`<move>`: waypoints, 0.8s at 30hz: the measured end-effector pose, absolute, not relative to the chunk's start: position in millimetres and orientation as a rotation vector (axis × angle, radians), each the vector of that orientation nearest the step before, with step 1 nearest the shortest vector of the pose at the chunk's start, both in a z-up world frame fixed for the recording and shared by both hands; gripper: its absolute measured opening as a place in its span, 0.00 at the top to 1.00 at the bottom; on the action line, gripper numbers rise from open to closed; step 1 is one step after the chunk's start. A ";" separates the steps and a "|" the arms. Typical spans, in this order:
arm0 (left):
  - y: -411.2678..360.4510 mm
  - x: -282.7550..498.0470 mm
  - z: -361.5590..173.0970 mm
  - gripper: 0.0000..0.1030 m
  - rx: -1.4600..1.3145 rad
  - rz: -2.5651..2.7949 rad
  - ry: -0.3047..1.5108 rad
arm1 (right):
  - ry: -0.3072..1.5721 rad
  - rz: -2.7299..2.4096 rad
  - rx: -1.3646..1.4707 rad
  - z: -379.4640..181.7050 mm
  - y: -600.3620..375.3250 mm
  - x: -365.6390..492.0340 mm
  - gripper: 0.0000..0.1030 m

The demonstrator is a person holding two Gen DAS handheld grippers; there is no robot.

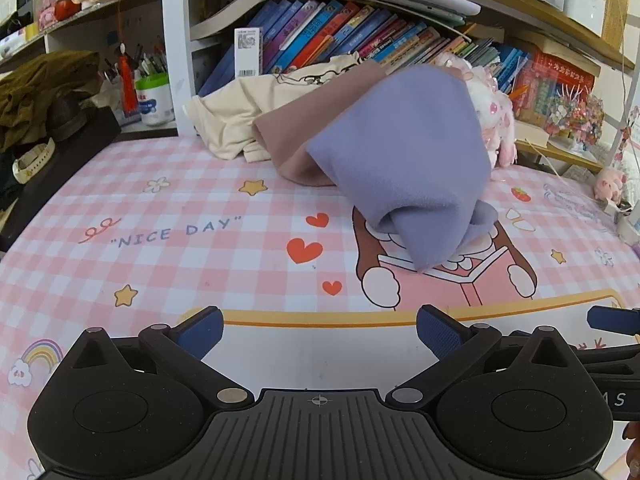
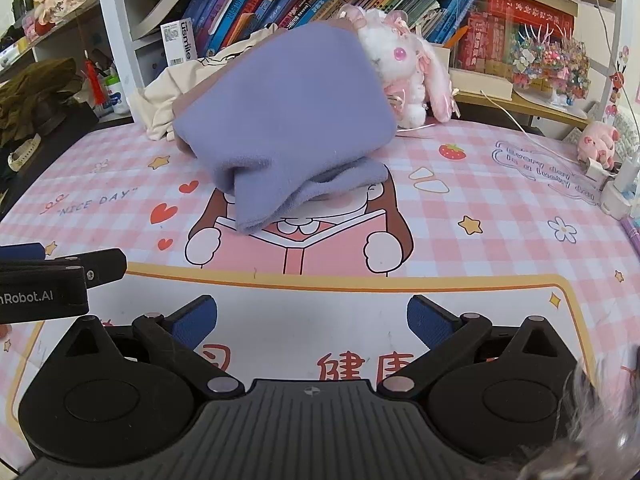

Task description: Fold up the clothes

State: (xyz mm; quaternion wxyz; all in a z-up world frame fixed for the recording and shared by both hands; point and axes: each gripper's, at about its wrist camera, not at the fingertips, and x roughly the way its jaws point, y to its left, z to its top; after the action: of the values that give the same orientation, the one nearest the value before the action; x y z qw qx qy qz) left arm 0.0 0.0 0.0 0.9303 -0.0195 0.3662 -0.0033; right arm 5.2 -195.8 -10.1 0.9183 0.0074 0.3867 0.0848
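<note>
A lilac fleece garment [image 1: 404,160] [image 2: 280,120] lies in a bundled heap at the back middle of the pink checked mat, its lower end drooping toward me. Under it lies a dusty-pink cloth [image 1: 288,136], and behind that a cream garment [image 1: 232,116] [image 2: 172,88]. My left gripper [image 1: 320,332] hovers over the mat's near edge, open, nothing between its blue pads. My right gripper [image 2: 312,320] hovers beside it, also open and empty. Both stand well short of the clothes. The right gripper's tip shows at the right edge of the left wrist view [image 1: 612,320].
A bookshelf [image 1: 340,32] full of books stands behind the clothes. A white plush rabbit [image 2: 404,64] sits right of the heap, and a small pink plush [image 2: 600,140] with chargers and cables sits at far right. An olive cloth [image 1: 40,88], pens and a watch lie left.
</note>
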 end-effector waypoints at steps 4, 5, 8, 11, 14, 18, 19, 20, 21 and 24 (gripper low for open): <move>0.2 -0.2 -0.1 0.00 -0.046 -0.007 0.753 | 0.796 0.175 0.016 -9.2 -194.6 5.3 0.00; 0.3 -0.3 -0.1 0.00 -0.047 -0.008 0.754 | 0.796 0.175 0.016 -8.9 -194.0 5.3 0.00; 0.4 -0.4 -0.1 0.00 -0.052 -0.008 0.757 | 0.797 0.177 0.018 -9.2 -194.4 6.2 0.00; 0.6 -0.5 -0.2 0.00 -0.056 -0.009 0.760 | 0.798 0.177 0.019 -12.0 -197.2 6.6 0.00; 0.8 -1.0 -1.2 0.00 -0.056 -0.011 0.760 | 0.799 0.173 0.020 -14.0 -196.8 6.5 0.00; 1.1 -0.7 -0.1 0.00 -0.055 -0.007 0.762 | 0.800 0.171 0.023 -15.1 -197.1 4.9 0.00; 1.1 -0.7 0.2 0.00 -0.055 -0.006 0.763 | 0.801 0.171 0.023 -14.8 -197.3 4.8 0.00; 1.9 -1.0 0.3 0.00 -0.056 -0.006 0.763 | 0.803 0.171 0.024 -14.2 -197.4 5.3 0.00; 2.4 -1.1 0.4 0.00 -0.057 -0.006 0.762 | 0.804 0.172 0.024 -13.7 -197.5 5.5 0.00; 2.4 -1.3 0.9 0.00 -0.057 -0.006 0.759 | 0.804 0.173 0.022 -13.1 -197.2 5.4 0.00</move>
State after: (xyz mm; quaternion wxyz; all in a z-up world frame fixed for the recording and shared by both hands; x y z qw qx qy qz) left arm -1.3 2.4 0.9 0.9284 -0.0277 0.3706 -0.0028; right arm 5.4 -197.2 -13.1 0.9166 0.0107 0.3907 0.0840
